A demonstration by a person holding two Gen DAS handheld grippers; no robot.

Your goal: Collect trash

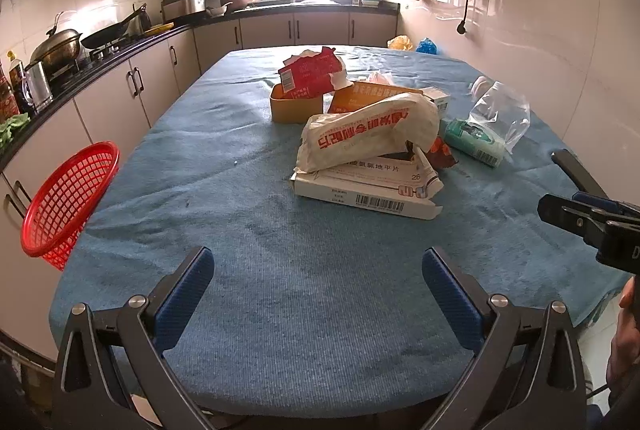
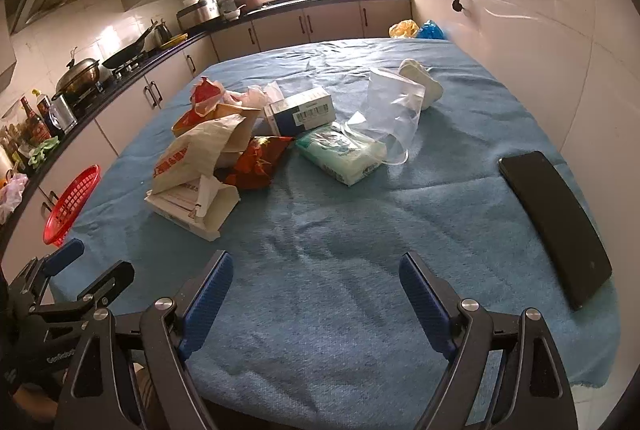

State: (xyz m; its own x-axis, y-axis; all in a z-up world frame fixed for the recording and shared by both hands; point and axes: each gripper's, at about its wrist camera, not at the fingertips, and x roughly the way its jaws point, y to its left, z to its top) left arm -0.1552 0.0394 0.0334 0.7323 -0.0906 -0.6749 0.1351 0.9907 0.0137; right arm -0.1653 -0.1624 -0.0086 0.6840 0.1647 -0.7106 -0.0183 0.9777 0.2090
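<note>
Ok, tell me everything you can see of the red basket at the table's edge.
The red basket is an open-mesh tray with a solid rolled rim, plastic by the look. It sits tilted at the left edge of the blue-covered table, its opening turned toward the table, beside the white cabinets. What holds it up is hidden. It looks empty, and neither hand-held gripper touches it. The right wrist view shows it the same way.

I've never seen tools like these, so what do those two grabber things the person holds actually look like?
Both look alike. The left gripper and right gripper each have two angular black arms shaped like a V, joined by round silver bolts. The jaws are lined with ribbed blue pads. White lettering marks the left one's black body, seen from the right camera. No sleeves show.
</note>
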